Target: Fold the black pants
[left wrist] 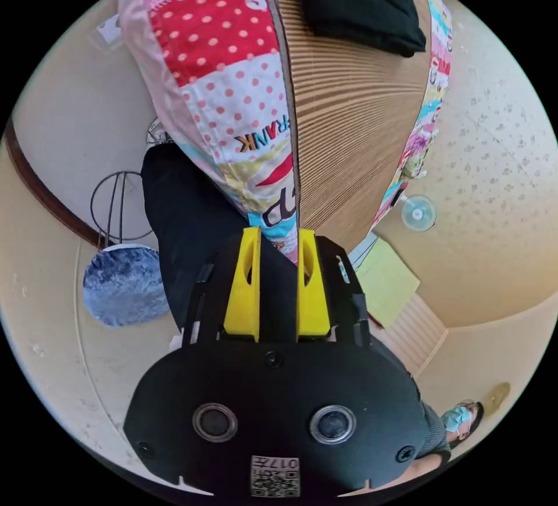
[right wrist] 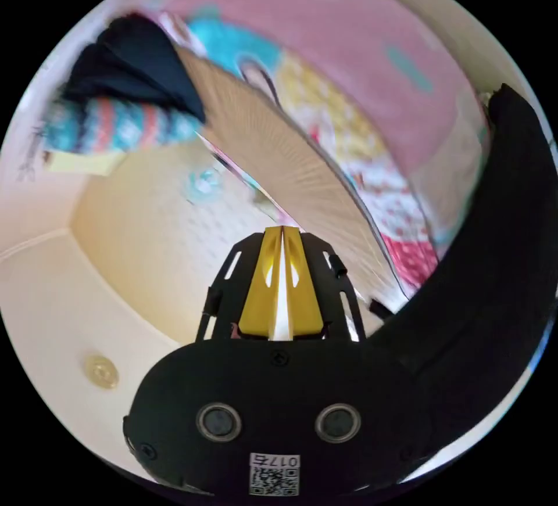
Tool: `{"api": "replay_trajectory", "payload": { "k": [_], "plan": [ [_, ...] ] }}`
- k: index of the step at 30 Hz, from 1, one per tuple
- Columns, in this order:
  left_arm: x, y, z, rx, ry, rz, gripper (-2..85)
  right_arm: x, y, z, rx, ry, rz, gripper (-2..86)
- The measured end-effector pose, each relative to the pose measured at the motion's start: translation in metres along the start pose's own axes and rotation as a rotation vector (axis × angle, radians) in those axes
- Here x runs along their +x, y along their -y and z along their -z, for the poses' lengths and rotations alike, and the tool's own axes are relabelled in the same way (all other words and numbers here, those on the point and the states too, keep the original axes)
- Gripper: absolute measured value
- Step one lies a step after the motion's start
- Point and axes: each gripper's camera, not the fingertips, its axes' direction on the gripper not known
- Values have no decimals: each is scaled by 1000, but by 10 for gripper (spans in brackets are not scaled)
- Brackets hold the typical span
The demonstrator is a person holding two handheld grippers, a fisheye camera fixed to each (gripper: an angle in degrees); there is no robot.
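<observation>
Mid-lift, seemingly: left gripper (left wrist: 278,247) pinching black pants (left wrist: 186,221) beside the woven mat (left wrist: 349,122); right gripper (right wrist: 282,250) pressed together, empty. Next: laying cloth flat on mat.

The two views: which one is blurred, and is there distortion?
Right gripper view: motion-blurred, the striped cloth and quilt smeared, though the right hand-held gripper stays sharp. Left gripper view: crisp, the quilt dots and mat ribs clear. Both views: strong fisheye bending inside a black circle.

Bright, even light; right gripper view motion-blurred.
</observation>
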Motion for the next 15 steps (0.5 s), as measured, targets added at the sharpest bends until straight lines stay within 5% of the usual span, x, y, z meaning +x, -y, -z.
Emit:
{"api": "replay_trajectory", "payload": {
  "k": [3,6,9,11,15],
  "plan": [
    [26,6,3,-132,51,-32,100,-26,5,-100,-404,-535,57,4],
    [62,15,36,-155,130,-94,103,-56,-21,-190,-598,-1066,330,4],
    [100,24,83,-93,134,-161,105,-59,-51,-249,-645,-1361,524,4],
    [117,28,110,-52,114,-182,106,-47,-58,-264,-658,-1400,511,4],
    [141,36,169,38,57,-144,110,-10,-67,-249,-607,-1156,385,4]
  ]
}}
